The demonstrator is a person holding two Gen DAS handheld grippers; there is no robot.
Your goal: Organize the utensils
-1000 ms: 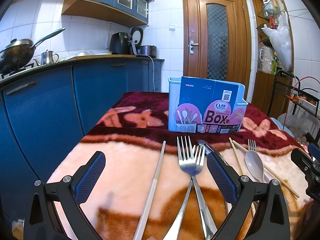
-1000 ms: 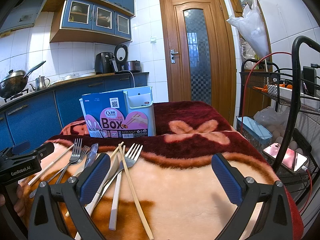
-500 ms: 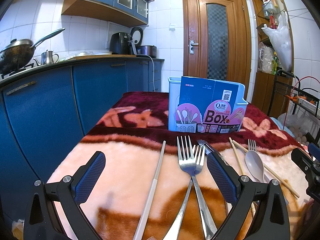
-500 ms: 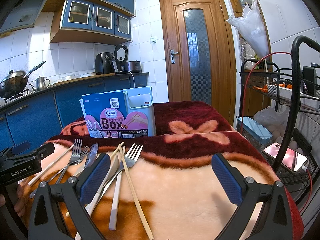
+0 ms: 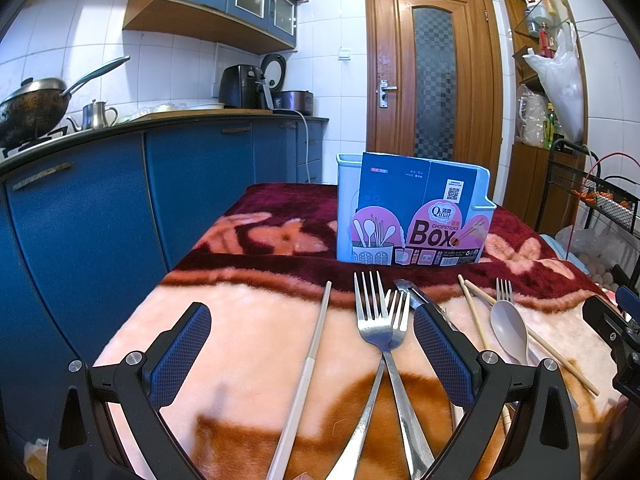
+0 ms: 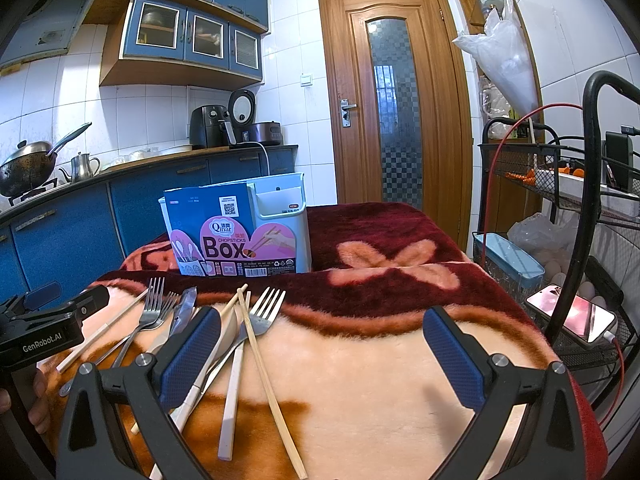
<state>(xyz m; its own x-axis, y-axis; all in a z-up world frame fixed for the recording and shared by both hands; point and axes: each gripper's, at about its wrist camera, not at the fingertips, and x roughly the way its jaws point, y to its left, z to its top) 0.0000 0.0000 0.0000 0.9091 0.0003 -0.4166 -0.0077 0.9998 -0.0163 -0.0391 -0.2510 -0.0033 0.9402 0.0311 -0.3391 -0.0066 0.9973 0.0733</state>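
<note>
On the tabletop (image 5: 248, 364), covered by a plush blanket in peach, orange and dark red, a pale blue plastic utensil holder (image 5: 345, 208) stands upright at the far side, with a printed blue and pink cardboard sleeve (image 5: 416, 220) across its front. Its inside is hidden from both cameras, so whether anything is in it cannot be told.

Going left to right in the left wrist view, the left hand-held gripper (image 5: 312, 356) hangs released over the blanket, grasping nothing; between its blue textured pads lie a long pale chopstick (image 5: 310, 360) and two steel forks (image 5: 378, 328) crossed at their necks. Just past the right pad, a steel knife tip (image 5: 405, 286) shows, then wooden chopsticks (image 5: 474, 312) and a matte beige spoon (image 5: 509, 330) with a third fork (image 5: 504, 290) behind it.

The right wrist view alone shows the holder's white side pocket (image 6: 280, 200) and a phone (image 6: 572, 314) in a wire rack (image 6: 576, 344) beside the tabletop. There the right hand-held gripper (image 6: 320, 356) is likewise spread wide and empty, over bare blanket, with the utensil pile at its left pad.
</note>
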